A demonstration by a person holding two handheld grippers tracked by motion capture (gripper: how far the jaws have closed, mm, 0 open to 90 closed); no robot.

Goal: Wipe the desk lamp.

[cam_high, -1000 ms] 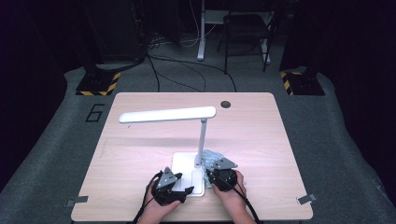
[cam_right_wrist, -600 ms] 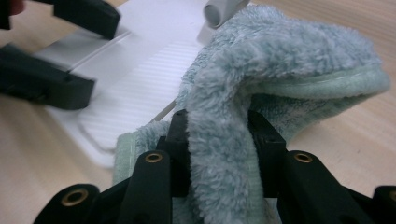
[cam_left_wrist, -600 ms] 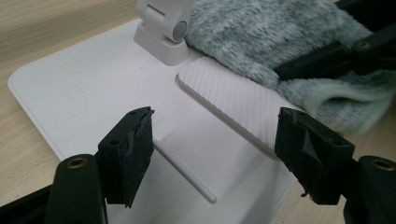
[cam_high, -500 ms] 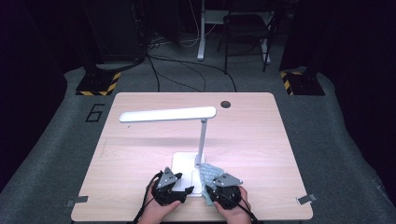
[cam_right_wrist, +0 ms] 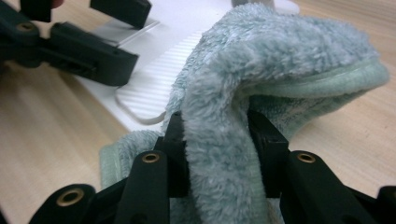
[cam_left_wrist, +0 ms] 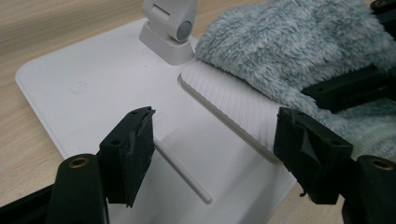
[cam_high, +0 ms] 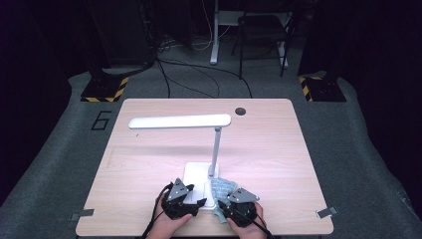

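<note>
Fluffy pale-green cloth (cam_right_wrist: pixel 261 60) is what I have in hand: in the right gripper view a thick fold of it runs down between my right gripper (cam_right_wrist: pixel 219 154) and its two black jaws press on that fold from either side, so the cloth is pinched; those jaws have just been easing a little wider, with the fold between them. The rest of the cloth bunches up ahead of the jaws and lies partly on the ribbed white pad (cam_left_wrist: pixel 233 105) of the lamp base (cam_left_wrist: pixel 98 79), partly on the wooden table (cam_high: pixel 149 164). From the high view I see the cloth (cam_high: pixel 222 188) at the near right corner of the base, just beside the foot of the lamp's upright post (cam_high: pixel 215 149), with my right gripper (cam_high: pixel 240 205) touching it at the table's near edge. My left gripper (cam_left_wrist: pixel 212 144) hovers over the white base with its jaws spread wide, nothing between them but the bare base surface; the cloth lies just beyond its right-hand jaw. In the high view my left gripper (cam_high: pixel 185 200) sits close beside the right one.
</note>
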